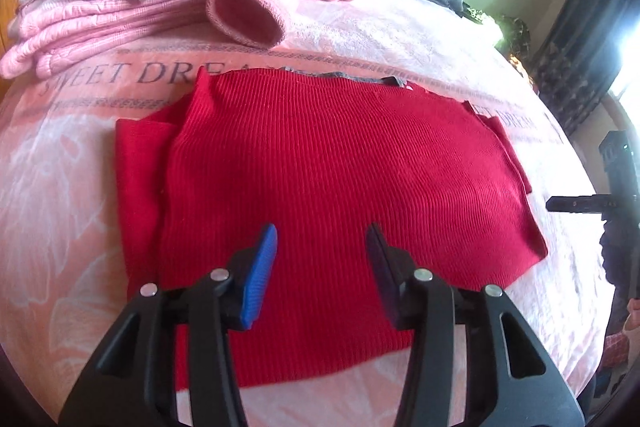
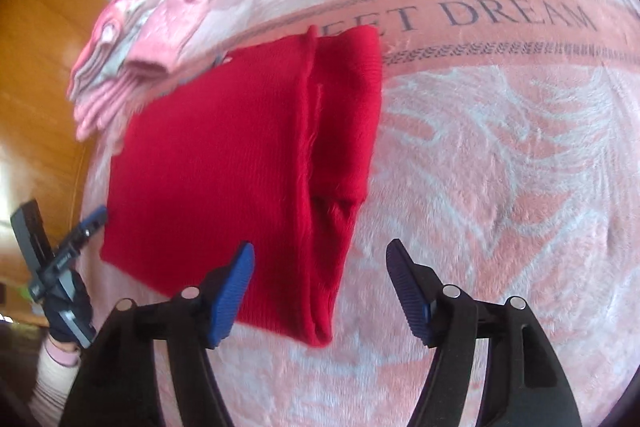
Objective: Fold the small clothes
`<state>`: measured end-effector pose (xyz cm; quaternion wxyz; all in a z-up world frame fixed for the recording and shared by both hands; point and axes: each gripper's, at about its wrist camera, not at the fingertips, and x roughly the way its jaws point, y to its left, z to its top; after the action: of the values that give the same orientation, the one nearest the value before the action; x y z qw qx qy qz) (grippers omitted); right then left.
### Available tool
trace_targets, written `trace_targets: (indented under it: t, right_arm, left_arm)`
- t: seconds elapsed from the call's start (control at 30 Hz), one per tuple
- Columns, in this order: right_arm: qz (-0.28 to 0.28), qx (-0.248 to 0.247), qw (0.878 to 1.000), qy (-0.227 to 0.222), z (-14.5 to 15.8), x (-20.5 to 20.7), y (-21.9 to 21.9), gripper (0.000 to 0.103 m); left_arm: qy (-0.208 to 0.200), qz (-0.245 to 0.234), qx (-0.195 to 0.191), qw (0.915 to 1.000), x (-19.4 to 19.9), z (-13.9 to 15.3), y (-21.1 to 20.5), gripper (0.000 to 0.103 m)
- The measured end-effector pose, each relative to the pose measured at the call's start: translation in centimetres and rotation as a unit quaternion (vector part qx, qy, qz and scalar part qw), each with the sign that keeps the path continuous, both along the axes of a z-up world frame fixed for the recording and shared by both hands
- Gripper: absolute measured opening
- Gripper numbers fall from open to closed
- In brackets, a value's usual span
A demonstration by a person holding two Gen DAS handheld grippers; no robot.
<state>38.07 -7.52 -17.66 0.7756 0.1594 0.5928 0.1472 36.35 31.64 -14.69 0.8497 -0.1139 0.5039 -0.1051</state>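
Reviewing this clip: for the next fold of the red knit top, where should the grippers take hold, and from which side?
Probably the near hem of the red knit top, at its two corners, coming in low from the person's side. It lies flat on the pink blanket with sleeves folded in, and the open left gripper and right gripper hover by that edge.

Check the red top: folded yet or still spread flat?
Partly folded. The red top lies flat on the blanket, one side strip already turned over the body. Both claws open, off it.
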Motion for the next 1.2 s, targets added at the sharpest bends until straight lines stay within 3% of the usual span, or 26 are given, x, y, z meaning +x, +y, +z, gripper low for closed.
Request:
trace_targets:
  t: [0.2,0.37,0.43,0.53,0.67,1.2]
  right_arm:
    - [-0.004,0.015,0.999,0.031,-2.5,2.7,0.1,0.070]
    - [-0.016,0.008,1.000,0.025,-2.8,3.9,1.0,0.070]
    - [-0.018,-0.002,1.000,0.020,-2.7,3.9,1.2,0.061]
    - [-0.026,0.036,0.999,0.026,-2.9,4.1,1.1,0.030]
    - [-0.039,0.039,0.998,0.024,-2.9,3.8,1.3,0.021]
    - [-0.042,0.031,0.998,0.017,-3.6,4.0,1.6,0.020]
  left_arm:
    - [0.029,0.014,-0.003,0.9995,2.8,-2.1,0.5,0.046]
    - [0.049,0.029,-0.030,0.9979,3.6,-4.2,1.9,0.047]
    - [0.049,0.030,-0.036,0.9977,3.7,-4.3,2.1,0.047]
    - [0.049,0.024,-0.028,0.9981,3.8,-4.4,1.8,0.047]
    - [0.050,0.016,-0.023,0.9984,3.9,-4.5,1.8,0.047]
    - [0.044,0.014,-0.024,0.9987,3.8,-4.8,1.9,0.047]
